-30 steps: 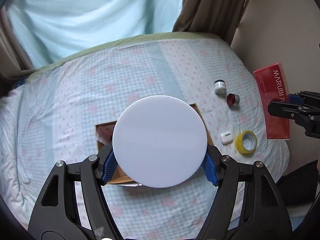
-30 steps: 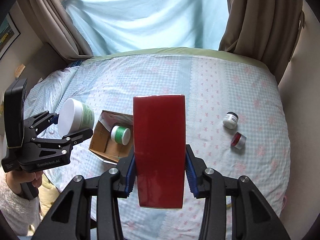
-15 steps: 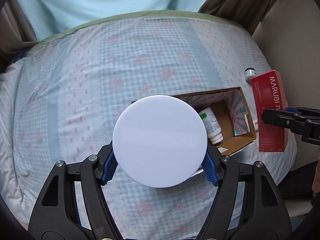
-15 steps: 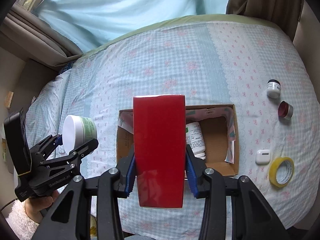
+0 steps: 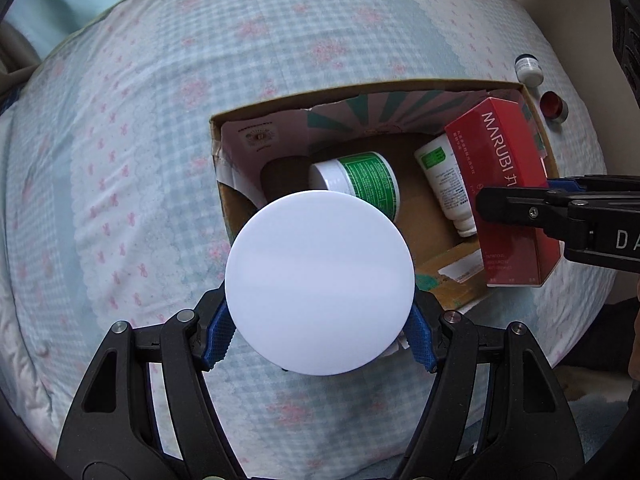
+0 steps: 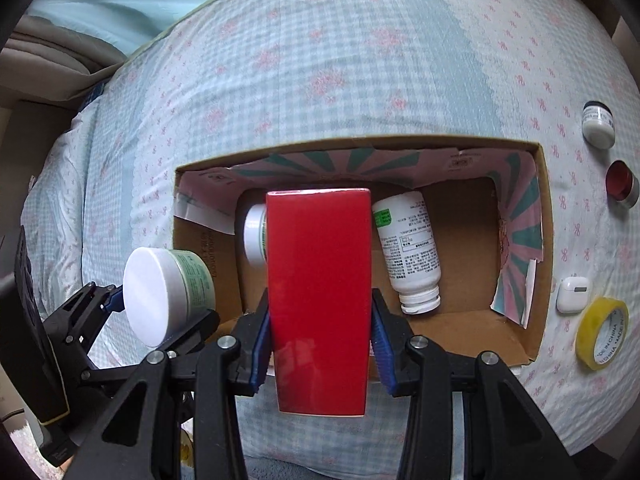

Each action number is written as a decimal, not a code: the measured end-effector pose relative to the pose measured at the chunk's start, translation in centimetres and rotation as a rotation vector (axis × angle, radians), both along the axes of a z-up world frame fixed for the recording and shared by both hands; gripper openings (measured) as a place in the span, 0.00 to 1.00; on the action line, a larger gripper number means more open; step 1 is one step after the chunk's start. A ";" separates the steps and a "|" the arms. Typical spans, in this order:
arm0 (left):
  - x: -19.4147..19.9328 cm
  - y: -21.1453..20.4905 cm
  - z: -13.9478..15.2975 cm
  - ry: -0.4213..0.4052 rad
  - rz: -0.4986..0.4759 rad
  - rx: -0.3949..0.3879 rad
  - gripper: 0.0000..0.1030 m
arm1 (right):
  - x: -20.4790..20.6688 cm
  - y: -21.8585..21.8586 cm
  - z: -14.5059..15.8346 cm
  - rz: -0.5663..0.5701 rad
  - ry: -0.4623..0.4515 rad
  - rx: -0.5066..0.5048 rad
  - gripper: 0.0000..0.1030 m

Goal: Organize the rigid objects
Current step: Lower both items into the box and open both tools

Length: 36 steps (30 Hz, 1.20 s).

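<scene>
My left gripper [image 5: 320,340] is shut on a white-lidded green jar [image 5: 319,283], whose lid fills the left wrist view; the right wrist view shows this jar [image 6: 168,296] at the near left corner of the box. My right gripper [image 6: 319,354] is shut on a red carton [image 6: 319,300], marked MARUBI [image 5: 506,196] in the left wrist view, held over the open cardboard box [image 6: 538,240]. Inside the box lie a green-labelled jar [image 5: 360,178] and a white bottle [image 6: 408,248] on its side.
The box sits on a checked blue bedspread [image 6: 320,60]. To its right lie a small white jar [image 6: 598,124], a red-lidded tin [image 6: 622,182], a white earbud case [image 6: 573,294] and a yellow tape roll [image 6: 602,332]. Curtains hang behind the bed.
Both grippers have come down toward the box, which now looks much larger. The red carton has moved over the box opening, and the jar has neared its left corner.
</scene>
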State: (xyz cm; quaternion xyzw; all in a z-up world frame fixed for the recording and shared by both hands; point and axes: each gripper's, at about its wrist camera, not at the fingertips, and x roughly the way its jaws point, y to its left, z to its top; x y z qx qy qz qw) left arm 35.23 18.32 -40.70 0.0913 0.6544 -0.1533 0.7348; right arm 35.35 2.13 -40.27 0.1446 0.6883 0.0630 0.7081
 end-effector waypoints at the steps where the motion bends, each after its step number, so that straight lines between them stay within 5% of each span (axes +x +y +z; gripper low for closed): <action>1: 0.1 -0.1 -0.4 0.006 -0.001 0.007 0.66 | 0.0 -0.3 -0.5 -0.013 0.013 0.008 0.39; 11: 0.7 -1.6 -1.4 0.049 -0.050 0.057 0.66 | 0.5 -0.7 -3.2 -0.027 0.076 0.051 0.39; 12: 0.7 -1.6 -1.3 0.053 -0.055 0.062 0.69 | 0.6 -0.6 -3.4 -0.025 0.081 0.053 0.39; 13: 0.7 -1.7 -1.1 0.052 -0.060 0.057 0.88 | 0.6 -0.5 -3.6 -0.025 0.080 0.053 0.43; 14: 0.6 -1.7 -0.8 0.045 -0.063 0.050 1.00 | 0.6 -0.5 -3.6 -0.030 0.073 0.054 0.47; 16: 0.5 -1.5 0.1 0.018 -0.064 0.043 1.00 | 0.7 -0.5 -3.5 -0.048 0.061 0.062 0.96; 17: 0.5 -1.4 0.4 0.013 -0.060 0.038 1.00 | 0.7 -0.6 -3.4 -0.055 0.062 0.049 1.00; 25: -0.2 0.0 2.0 -0.005 -0.012 0.041 1.00 | -0.4 -0.9 -2.8 -0.033 0.044 0.011 1.00; 36: -3.3 1.7 6.5 -0.089 0.061 0.022 1.00 | -2.3 -0.4 2.0 -0.028 -0.073 0.009 1.00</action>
